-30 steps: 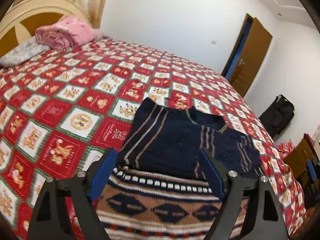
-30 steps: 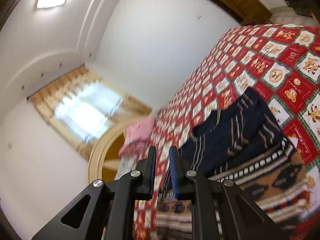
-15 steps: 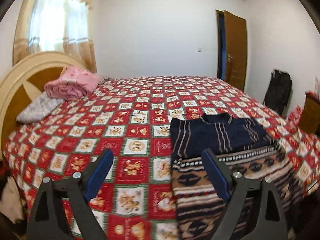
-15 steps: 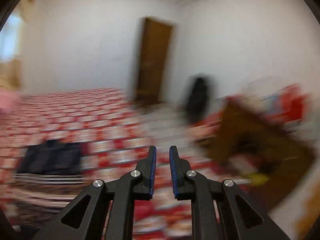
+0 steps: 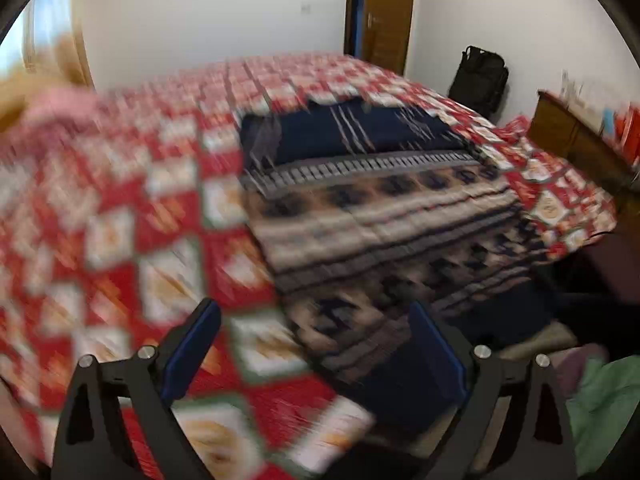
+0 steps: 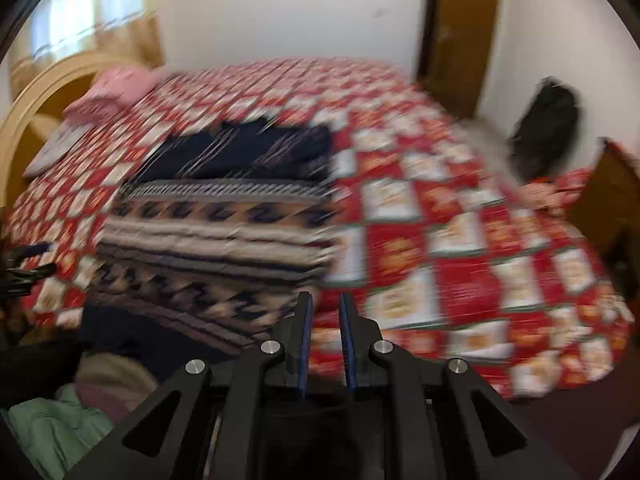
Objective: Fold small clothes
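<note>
A knitted sweater, navy at the top with tan and cream patterned bands below, lies spread flat on the red patterned bedspread; its hem hangs over the near edge of the bed. It also shows in the right wrist view. My left gripper is open and empty, held above the near edge of the bed at the sweater's lower left. My right gripper is nearly shut with a narrow gap and holds nothing, above the bed edge to the right of the sweater. Both views are blurred.
A pile of clothes with a green garment lies below the bed edge, also in the right wrist view. Pink folded bedding sits by the headboard. A black bag stands by the wall near the door.
Both grippers have pulled back from the sweater and swung to face the bed from its near edge. The left stays open, the right stays nearly shut.
</note>
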Tool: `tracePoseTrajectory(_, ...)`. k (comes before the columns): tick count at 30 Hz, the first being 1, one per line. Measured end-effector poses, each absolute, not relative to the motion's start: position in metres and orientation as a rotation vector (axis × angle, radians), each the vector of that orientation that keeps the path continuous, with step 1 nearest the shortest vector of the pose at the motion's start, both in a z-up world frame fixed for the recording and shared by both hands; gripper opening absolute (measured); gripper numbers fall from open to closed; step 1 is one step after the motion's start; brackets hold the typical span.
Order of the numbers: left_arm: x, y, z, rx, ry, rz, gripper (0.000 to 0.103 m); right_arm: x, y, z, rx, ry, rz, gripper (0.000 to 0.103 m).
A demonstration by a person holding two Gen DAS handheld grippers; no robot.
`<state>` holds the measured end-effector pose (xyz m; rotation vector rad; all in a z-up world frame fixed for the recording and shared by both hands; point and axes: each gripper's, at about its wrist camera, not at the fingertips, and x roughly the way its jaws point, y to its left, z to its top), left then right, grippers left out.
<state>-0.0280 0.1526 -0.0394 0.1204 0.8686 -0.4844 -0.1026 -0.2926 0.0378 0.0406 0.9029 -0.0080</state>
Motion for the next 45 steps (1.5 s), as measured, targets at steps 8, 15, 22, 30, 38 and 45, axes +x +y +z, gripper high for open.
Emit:
tracePoseTrajectory(8, -0.026, 0.118, -0.119, 0.133, 1.114, -0.462, 0.090, -0.105, -0.248, 0.022, -0.002, 0.901, 0.084, 0.014)
tracePoseTrajectory(15, -0.029, 0.106, -0.135, -0.039, 1.219, -0.577, 0.041, -0.101, -0.267, 0.011, 0.131, 0.925, 0.068, 0.014)
tracePoseTrajectory(22, -0.035, 0.103, -0.120, -0.079, 1.194, -0.603, 0.013, -0.097, -0.303, -0.017, 0.260, 0.972, 0.055, 0.014)
tracePoseTrajectory(30, -0.032, 0.109, -0.074, -0.167, 1.077, -0.676, 0.012, -0.107, -0.314, -0.076, 0.509, 1.110, 0.250, 0.014)
tracePoseTrajectory(38, -0.032, 0.110, -0.060, -0.175, 1.044, -0.701, 0.012, -0.099, -0.280, -0.092, 0.479, 1.157, 0.295, 0.052)
tracePoseTrajectory(45, -0.033, 0.108, -0.066, -0.165, 1.066, -0.697, 0.012, -0.084, -0.242, -0.114, 0.354, 1.277, 0.257, 0.065)
